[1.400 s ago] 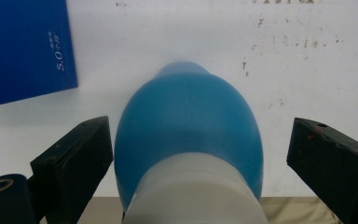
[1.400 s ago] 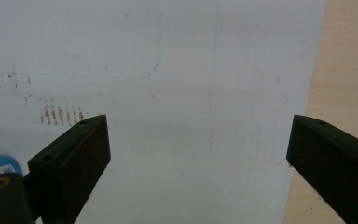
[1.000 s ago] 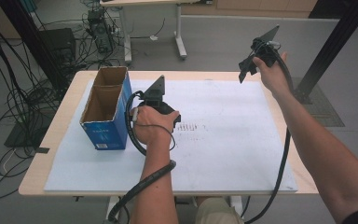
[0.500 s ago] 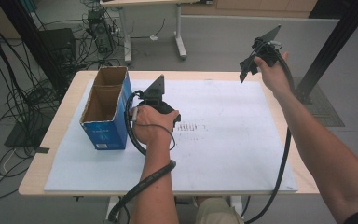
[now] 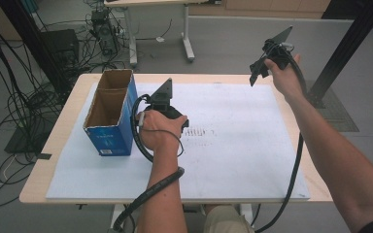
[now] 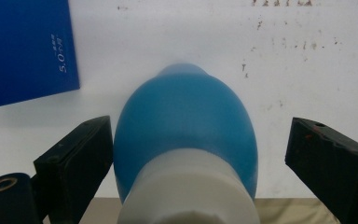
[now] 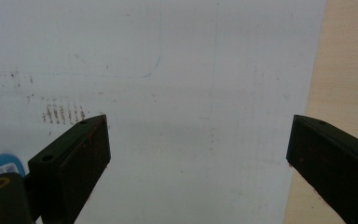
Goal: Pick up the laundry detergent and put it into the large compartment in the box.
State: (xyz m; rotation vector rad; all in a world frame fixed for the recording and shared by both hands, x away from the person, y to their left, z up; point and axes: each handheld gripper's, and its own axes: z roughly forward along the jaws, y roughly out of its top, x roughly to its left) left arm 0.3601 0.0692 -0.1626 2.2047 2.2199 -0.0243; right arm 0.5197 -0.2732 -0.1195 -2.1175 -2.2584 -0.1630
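- The bench (image 5: 68, 145) fills the middle of the high view, its wood edge showing around a white sheet (image 5: 243, 160) that covers most of it; faint brown marks (image 5: 201, 132) sit near the sheet's centre.
- A blue cardboard box (image 5: 110, 127), open at the top with two compartments, stands at the left-centre of the high view, its long axis running from lower frame toward upper frame. In the left gripper view one blue side of it sits in the upper left corner.
- The blue bulb-shaped thing (image 6: 186, 126) with a white base lies on the sheet at the middle of the left gripper view. Its long axis runs straight up the frame: the white base is at the bottom edge, and the narrower rounded blue end points to the top.
- The left tool (image 6: 200, 158) is released: its jaws stand wide to either side of the bulb, the left jaw just beside it, the right one clearly apart. In the high view it sits at centre, just right of the box.
- The right tool (image 7: 198, 158) is also released, jaws spread with nothing between them. In the high view it is raised at the upper right, near the bench's far edge.
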